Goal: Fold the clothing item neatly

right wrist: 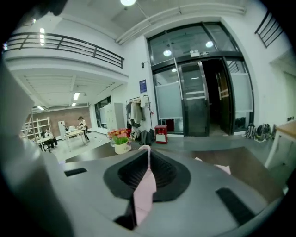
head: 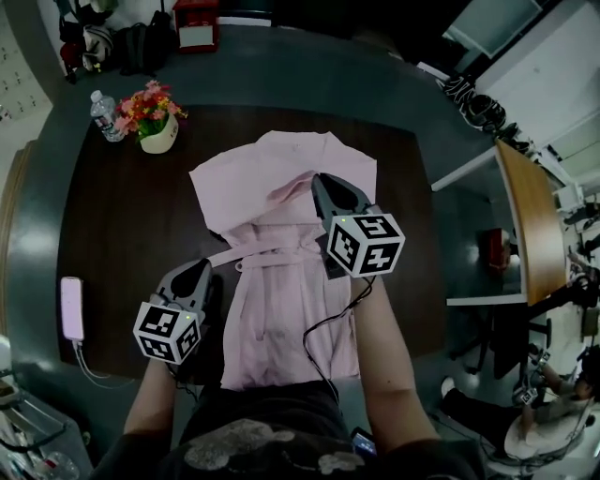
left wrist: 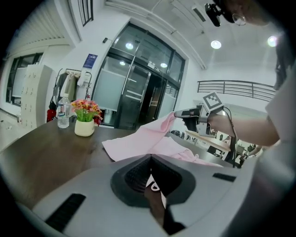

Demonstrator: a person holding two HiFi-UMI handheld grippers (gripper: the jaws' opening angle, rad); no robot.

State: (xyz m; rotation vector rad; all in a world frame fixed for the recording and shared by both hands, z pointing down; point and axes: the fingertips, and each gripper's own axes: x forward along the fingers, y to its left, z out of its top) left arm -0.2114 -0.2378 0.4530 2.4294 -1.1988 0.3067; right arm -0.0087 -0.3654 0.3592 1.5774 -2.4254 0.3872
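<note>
Pink cloth fills the middle of the dark wooden table [head: 112,234]: one pink garment [head: 281,300] lies flat, its hem at 6 o'clock by the person and its collar end at 12 o'clock. One thin sash [head: 246,253] runs off it toward 9 o'clock.

There is no print to read. The only marks are the black-and-white square patterns on the two gripper cubes, and the lettering on a blue sign [left wrist: 90,60] by the glass doors is too small to make out.

The right gripper [head: 322,181] has its jaws clamped on a fold of the garment, held up off the table just past centre toward 1 o'clock. The left gripper [head: 201,272] sits at the sash's end toward 8 o'clock. Its jaws are pressed together with a small pale scrap of cloth between them.

One flower pot [head: 157,131] and one water bottle [head: 105,114] stand together at 10 o'clock, well apart from the cloth. One white device [head: 71,307] on a cable lies at the 9 o'clock edge. One red box [head: 197,23] stands on the floor beyond 12 o'clock.
</note>
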